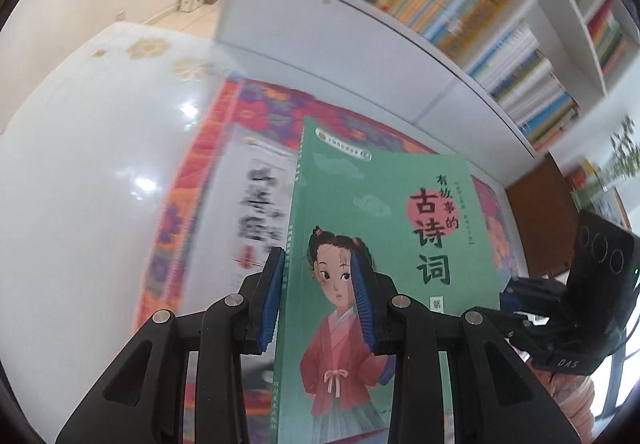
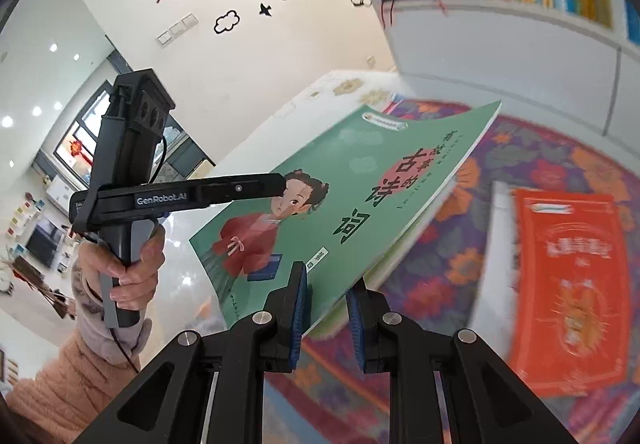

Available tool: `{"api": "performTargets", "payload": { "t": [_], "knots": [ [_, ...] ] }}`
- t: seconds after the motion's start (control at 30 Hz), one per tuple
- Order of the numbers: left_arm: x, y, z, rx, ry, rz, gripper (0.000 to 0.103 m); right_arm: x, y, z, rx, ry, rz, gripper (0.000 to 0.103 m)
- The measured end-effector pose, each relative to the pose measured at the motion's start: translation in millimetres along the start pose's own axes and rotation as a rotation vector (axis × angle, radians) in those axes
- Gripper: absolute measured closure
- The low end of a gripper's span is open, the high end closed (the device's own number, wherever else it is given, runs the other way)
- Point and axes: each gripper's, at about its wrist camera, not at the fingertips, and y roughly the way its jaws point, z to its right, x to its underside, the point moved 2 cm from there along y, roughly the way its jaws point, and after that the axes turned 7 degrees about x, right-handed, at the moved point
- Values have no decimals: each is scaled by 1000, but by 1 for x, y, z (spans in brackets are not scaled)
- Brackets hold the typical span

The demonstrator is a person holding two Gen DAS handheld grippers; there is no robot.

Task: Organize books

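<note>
A green book [image 1: 400, 184] with a girl in a red robe on its cover is lifted above the floral mat [image 1: 260, 104]. My left gripper [image 1: 316, 256] is shut on it near the spine, one blue pad on each side. In the right wrist view the same green book [image 2: 360, 164] tilts up to the right, and my right gripper [image 2: 328, 276] is shut on its lower edge. The left gripper [image 2: 280, 184], held by a hand [image 2: 132, 264], reaches onto the cover. The right gripper [image 1: 516, 292] shows at the book's right edge.
A white book [image 1: 256, 204] lies on the mat under the lifted one. A red-orange book [image 2: 572, 284] rests on the floral mat [image 2: 460, 264] to the right. A white bookshelf [image 1: 460, 4] packed with upright books stands just behind. The glossy white table [image 1: 100, 164] extends left.
</note>
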Motion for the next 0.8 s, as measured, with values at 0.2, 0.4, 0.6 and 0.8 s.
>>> {"api": "performTargets", "payload": {
  "t": [0.2,0.4,0.6,0.8],
  "knots": [
    [4,16,-47,-54,-64,-41,74,-12,50,-10,-20,-27,-28,84],
    [5,22,-45,-45,-45,-47,74,-11,78,2,-24,33,-80,84],
    [3,25,-42,-73,-40,-49,74,-5,85,14,-28,104,-111,84],
    [1,20,-38,-186,-3,-9,74,-9,85,11,-2,92,-100,82]
  ]
}}
